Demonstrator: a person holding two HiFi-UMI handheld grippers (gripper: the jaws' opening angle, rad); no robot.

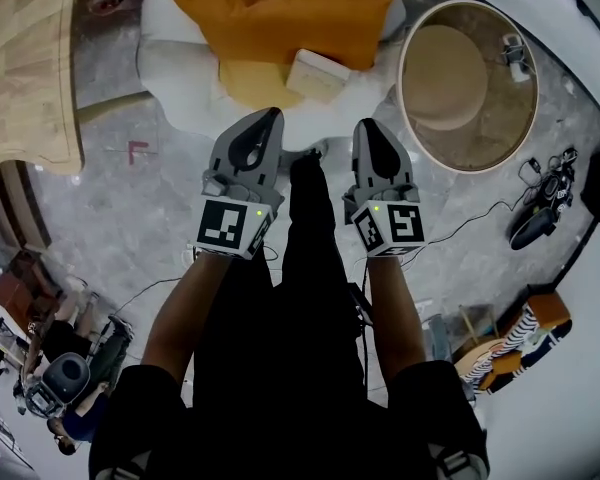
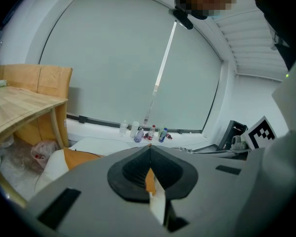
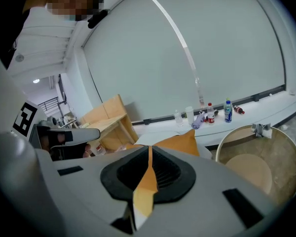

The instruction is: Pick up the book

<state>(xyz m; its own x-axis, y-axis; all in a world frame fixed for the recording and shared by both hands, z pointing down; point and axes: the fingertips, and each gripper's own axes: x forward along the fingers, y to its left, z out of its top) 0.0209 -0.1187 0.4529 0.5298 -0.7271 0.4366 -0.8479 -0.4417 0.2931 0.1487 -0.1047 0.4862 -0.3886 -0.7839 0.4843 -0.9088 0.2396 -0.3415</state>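
The book (image 1: 316, 74), pale cream with a closed cover, lies on a yellow seat pad in front of a big orange cushion (image 1: 280, 13) on a white armchair (image 1: 175, 73). My left gripper (image 1: 265, 120) and right gripper (image 1: 366, 130) are side by side just short of the chair's front edge, both pointing at it, with the book ahead and between them. Neither touches it. In the left gripper view my left gripper (image 2: 149, 149) has its jaws together with nothing in them. In the right gripper view my right gripper (image 3: 150, 149) is shut and empty too, and the orange cushion (image 3: 180, 143) shows above it.
A round wooden side table (image 1: 467, 83) stands right of the chair. A light wooden table (image 1: 25, 68) is at the left. Cables and dark devices (image 1: 538, 213) lie on the grey floor at the right. Several bottles (image 2: 148, 132) stand on the window ledge.
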